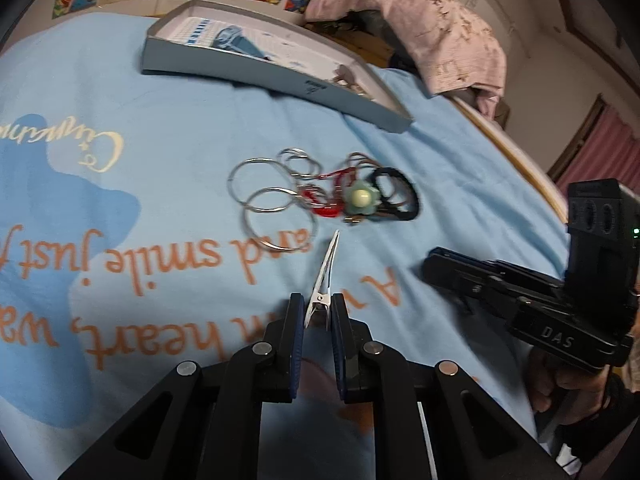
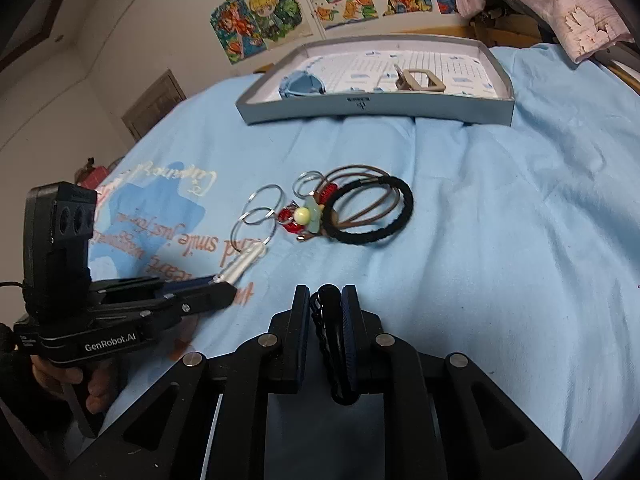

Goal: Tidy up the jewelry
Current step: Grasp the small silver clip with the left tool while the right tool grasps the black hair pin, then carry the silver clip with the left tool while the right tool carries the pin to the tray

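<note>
My left gripper [image 1: 318, 312] is shut on a silver hair clip [image 1: 326, 276] and holds it just short of the jewelry pile; it also shows in the right wrist view [image 2: 218, 280]. My right gripper [image 2: 326, 300] is shut on a black hair claw clip [image 2: 334, 332]; it shows at the right in the left wrist view [image 1: 430, 266]. The pile lies mid-bed: silver hoops [image 1: 264, 200], red beaded pieces [image 1: 320, 200], a green flower clip [image 2: 306, 216], a black hair tie [image 2: 368, 210] and brown elastics [image 2: 356, 176]. A grey box lid [image 2: 376, 106] behind holds a blue item [image 2: 300, 84] and a beige clip [image 2: 416, 80].
The light blue blanket [image 2: 500, 220] with orange lettering covers the bed. Pink cloth [image 1: 440, 36] is draped over the wooden bed end at the back right. Posters [image 2: 280, 8] hang on the wall behind.
</note>
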The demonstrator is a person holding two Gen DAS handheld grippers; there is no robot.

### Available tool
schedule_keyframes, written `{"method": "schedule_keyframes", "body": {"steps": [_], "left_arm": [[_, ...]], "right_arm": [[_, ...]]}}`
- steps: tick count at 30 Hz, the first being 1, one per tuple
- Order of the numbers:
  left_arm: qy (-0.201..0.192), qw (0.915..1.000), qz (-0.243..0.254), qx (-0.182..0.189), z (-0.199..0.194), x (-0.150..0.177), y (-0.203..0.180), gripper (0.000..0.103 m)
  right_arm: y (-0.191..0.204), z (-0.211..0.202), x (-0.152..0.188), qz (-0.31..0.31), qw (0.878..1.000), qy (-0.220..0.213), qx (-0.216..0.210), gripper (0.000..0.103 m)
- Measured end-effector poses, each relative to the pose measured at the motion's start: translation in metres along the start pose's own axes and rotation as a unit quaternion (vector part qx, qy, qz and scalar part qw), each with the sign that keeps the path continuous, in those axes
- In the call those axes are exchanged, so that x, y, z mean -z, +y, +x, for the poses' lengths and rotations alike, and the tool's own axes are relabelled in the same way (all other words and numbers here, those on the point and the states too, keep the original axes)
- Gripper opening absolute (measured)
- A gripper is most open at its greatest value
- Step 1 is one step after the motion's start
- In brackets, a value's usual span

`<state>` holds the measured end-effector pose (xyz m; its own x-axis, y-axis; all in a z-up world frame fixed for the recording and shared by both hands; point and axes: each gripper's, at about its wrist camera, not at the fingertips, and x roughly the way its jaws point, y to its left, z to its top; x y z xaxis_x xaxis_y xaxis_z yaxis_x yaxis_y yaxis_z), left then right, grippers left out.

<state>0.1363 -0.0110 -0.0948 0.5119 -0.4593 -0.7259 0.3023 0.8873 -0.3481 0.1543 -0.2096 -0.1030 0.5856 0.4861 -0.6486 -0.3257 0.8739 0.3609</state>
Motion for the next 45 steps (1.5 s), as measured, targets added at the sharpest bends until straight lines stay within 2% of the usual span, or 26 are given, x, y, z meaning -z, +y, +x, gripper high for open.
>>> {"method": "schedule_keyframes", "body": {"steps": [5,12,15,19,24,28,33,37,40,45], "left_arm": [[-0.01,0.9999,0.006,0.006,-0.005,-0.003,-0.009,0.012],[-0.061,0.9981,0.007,0.002,-0.018,-0.031,-0.013,0.012],[-0.09,0.9958,0.013,-0.008,-0.023,-0.059,-0.012,0.012],[-0.13,0.9909,0.019,-0.026,-0.025,-0.103,0.0,0.012],[-0.165,0.9843,0.002,-0.063,-0.014,-0.152,0.028,0.012],[-0.194,0.9768,-0.02,-0.089,-0.003,-0.179,0.053,0.012],[-0.19,0.9737,-0.051,-0.115,0.015,-0.197,0.08,0.012],[-0.173,0.9748,-0.062,-0.126,0.028,-0.202,0.091,0.012],[-0.155,0.977,-0.062,-0.133,0.04,-0.2,0.095,0.013],[-0.154,0.9754,-0.052,-0.148,0.043,-0.194,0.092,0.013]], "right_arm": [[0.007,-0.01,-0.004,-0.018,1.0,-0.018,-0.009,0.014],[0.003,-0.016,-0.037,-0.037,0.998,-0.053,-0.015,0.014],[0.001,-0.014,-0.058,-0.048,0.996,-0.068,-0.014,0.014],[0.001,-0.005,-0.104,-0.081,0.992,-0.099,-0.002,0.014],[-0.005,0.023,-0.159,-0.07,0.991,-0.116,-0.007,0.014],[-0.008,0.054,-0.193,-0.057,0.991,-0.124,0.001,0.014],[-0.004,0.096,-0.205,-0.059,0.992,-0.107,0.02,0.014],[-0.001,0.12,-0.204,-0.067,0.993,-0.09,0.032,0.014],[0.001,0.128,-0.202,-0.075,0.993,-0.084,0.04,0.014],[0.009,0.13,-0.2,-0.091,0.991,-0.087,0.053,0.014]]}}
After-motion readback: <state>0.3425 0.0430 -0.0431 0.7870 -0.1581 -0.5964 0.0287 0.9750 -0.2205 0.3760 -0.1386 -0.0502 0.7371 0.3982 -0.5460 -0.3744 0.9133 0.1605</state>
